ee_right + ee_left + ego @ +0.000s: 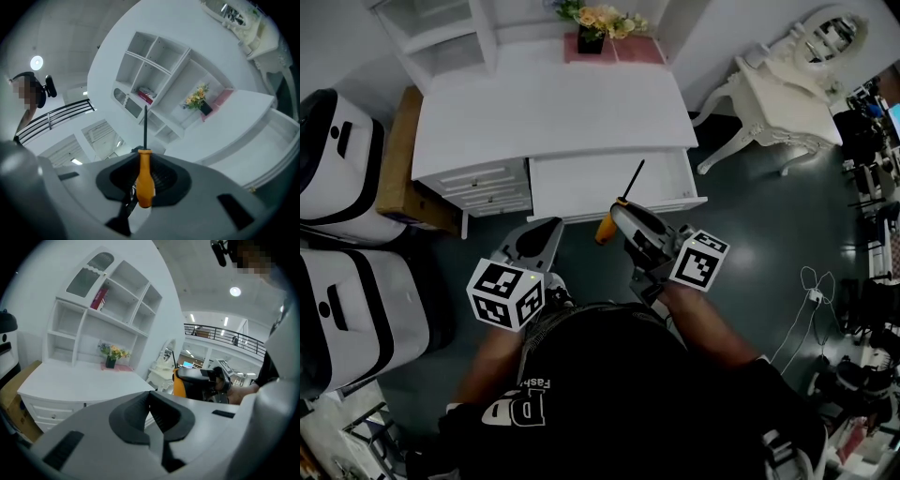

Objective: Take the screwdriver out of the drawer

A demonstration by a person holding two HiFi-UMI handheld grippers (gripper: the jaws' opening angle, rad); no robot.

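The right gripper (623, 217) was clamped on the orange handle of the screwdriver (144, 183), held over the front edge of the open drawer (572, 183) — the lift-out looked nearly done. The left gripper (150, 416) had its jaws together, empty. The next move called for carrying the tool clear with a firm grip.

Resembles a staged furniture display inside a large hall. Holds a white desk (553, 112), an ornate dressing table (778, 98), a railed mezzanine (220, 335) and loose floor cables (809, 286).
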